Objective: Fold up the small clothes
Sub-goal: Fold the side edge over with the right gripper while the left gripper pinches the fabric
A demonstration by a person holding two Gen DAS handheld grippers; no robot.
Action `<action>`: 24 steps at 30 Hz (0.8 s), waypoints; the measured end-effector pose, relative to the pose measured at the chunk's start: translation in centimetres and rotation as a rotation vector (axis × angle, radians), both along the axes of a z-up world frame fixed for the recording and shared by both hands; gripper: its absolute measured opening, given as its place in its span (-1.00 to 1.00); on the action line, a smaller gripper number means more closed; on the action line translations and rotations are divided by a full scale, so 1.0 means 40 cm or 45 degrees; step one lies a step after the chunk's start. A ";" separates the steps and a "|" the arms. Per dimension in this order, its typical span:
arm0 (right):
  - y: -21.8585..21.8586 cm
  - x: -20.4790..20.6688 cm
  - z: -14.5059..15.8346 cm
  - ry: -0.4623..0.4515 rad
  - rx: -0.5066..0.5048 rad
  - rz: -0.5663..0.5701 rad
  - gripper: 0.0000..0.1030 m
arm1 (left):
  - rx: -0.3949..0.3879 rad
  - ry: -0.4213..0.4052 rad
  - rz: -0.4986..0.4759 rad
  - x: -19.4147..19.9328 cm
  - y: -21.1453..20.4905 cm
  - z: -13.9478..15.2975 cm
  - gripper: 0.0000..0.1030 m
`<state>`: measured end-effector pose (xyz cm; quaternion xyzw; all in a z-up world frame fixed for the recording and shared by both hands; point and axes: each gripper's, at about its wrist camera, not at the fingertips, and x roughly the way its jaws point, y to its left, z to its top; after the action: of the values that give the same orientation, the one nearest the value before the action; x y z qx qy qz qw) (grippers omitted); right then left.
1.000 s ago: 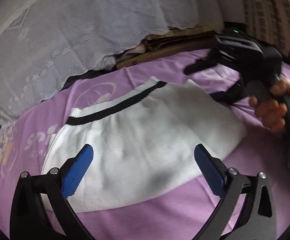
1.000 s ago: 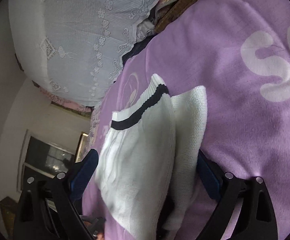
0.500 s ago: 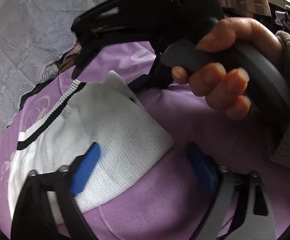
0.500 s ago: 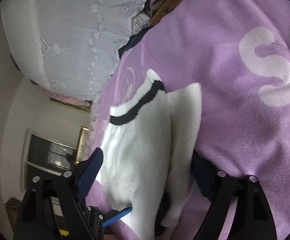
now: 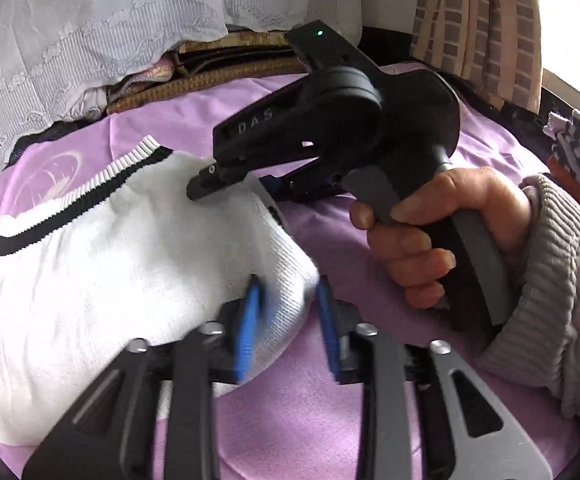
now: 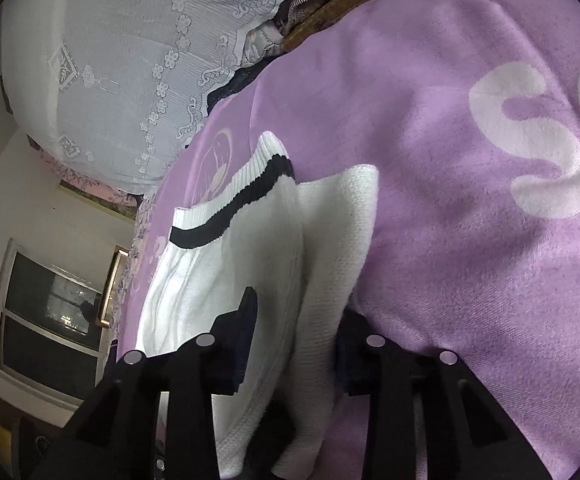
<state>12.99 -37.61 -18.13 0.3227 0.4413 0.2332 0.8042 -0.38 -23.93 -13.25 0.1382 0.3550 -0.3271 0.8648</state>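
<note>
Now both tools pinch the white garment's near edge.

Left tool point(image 5: 285, 312) clamps one corner of the white garment point(image 5: 121, 256), right tool point(image 6: 294, 336) grips the doubled edge beside it; the garment lies on the purple bed cover point(image 6: 450, 120), its striped hem point(image 6: 245, 208) pointing away.

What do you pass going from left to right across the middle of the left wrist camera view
white garment → left gripper, closed on the garment's corner → right hand on the right gripper's handle → grey knit sleeve, all over the purple blanket.
</note>
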 end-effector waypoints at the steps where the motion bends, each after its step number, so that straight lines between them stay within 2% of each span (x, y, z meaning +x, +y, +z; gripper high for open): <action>1: -0.002 -0.001 -0.002 -0.001 -0.004 -0.009 -0.39 | 0.004 -0.007 -0.003 -0.003 -0.005 -0.003 -0.32; 3: -0.005 -0.003 -0.007 0.008 -0.014 -0.025 -0.55 | 0.017 -0.013 -0.006 0.000 -0.016 -0.005 -0.33; 5: -0.011 -0.003 -0.012 0.013 0.004 -0.018 -0.57 | 0.012 -0.010 0.002 0.002 -0.014 -0.005 -0.65; 8: -0.018 -0.003 -0.020 0.013 0.036 -0.003 -0.58 | -0.030 0.029 0.013 0.011 0.001 0.000 -0.77; 12: -0.016 -0.010 -0.011 0.001 0.022 -0.031 -0.61 | -0.085 0.050 0.013 0.018 0.022 0.015 -0.79; 17: 0.019 -0.043 0.067 -0.125 -0.036 -0.066 -0.65 | -0.159 0.010 0.020 0.011 0.065 0.059 -0.80; 20: 0.042 -0.058 0.099 -0.162 -0.079 -0.088 -0.65 | -0.211 0.013 0.034 0.016 0.100 0.085 -0.80; 24: 0.083 -0.070 0.128 -0.185 -0.222 -0.118 -0.64 | -0.257 0.053 0.054 0.032 0.138 0.097 -0.80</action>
<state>10.20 -34.29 -13.01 0.2538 0.3852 0.1792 0.8689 0.89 -18.39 -9.37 0.0359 0.3409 -0.3456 0.8735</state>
